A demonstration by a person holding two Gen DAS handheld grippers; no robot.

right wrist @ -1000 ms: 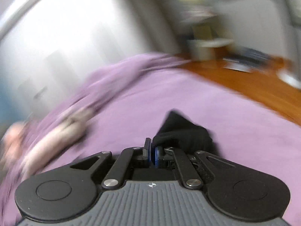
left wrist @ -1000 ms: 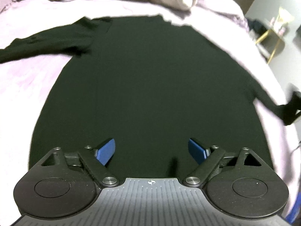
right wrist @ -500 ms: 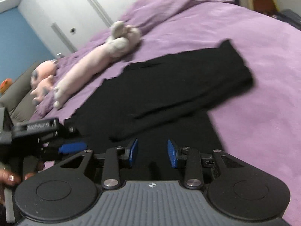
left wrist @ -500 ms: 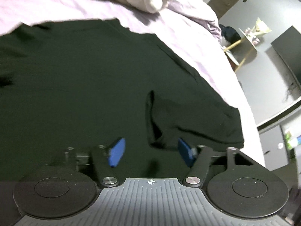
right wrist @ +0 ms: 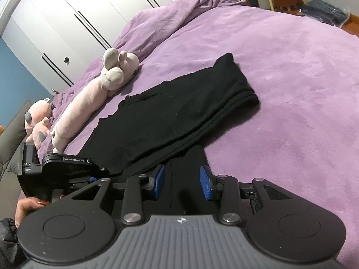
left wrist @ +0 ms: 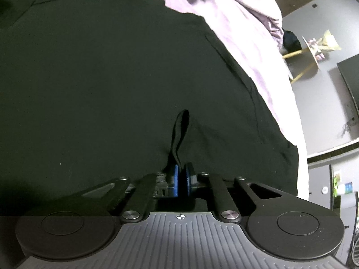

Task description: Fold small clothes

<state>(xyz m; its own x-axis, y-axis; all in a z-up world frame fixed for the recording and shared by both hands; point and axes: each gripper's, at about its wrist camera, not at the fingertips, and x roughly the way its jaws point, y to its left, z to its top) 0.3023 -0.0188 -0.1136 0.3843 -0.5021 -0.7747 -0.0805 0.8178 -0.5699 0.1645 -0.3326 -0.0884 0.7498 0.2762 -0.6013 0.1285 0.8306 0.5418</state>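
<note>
So, left wrist view first: the left tongs point(left wrist: 181, 177) have just been closing and are now clenched on a raised pleat of the black garment point(left wrist: 107, 85), right at its near hem. You can see the fabric pulled up into a thin loop running away from the blue pads point(left wrist: 175, 180). The rest of the garment lies spread flat on the purple bed cover point(left wrist: 246, 35), filling most of the frame. Off to the right there's a small round side table point(left wrist: 314, 49) with yellow legs against a grey wall.

Right wrist view: the right tongs point(right wrist: 182, 182) are released, blue pads apart, hovering over the near edge of the garment point(right wrist: 170, 116) with a seam line running between them. Nothing is pinched there. One side of the garment is folded over itself, lying as a long doubled strip angled toward the upper right. A long pale plush toy point(right wrist: 89, 103) lies on the bed just beside the garment's far edge, with a pink plush point(right wrist: 39, 121) further left. At the left edge, a hand point(right wrist: 29, 204) holds the other gripper down low by the fabric. White wardrobe doors point(right wrist: 67, 22) stand behind the bed.
</note>
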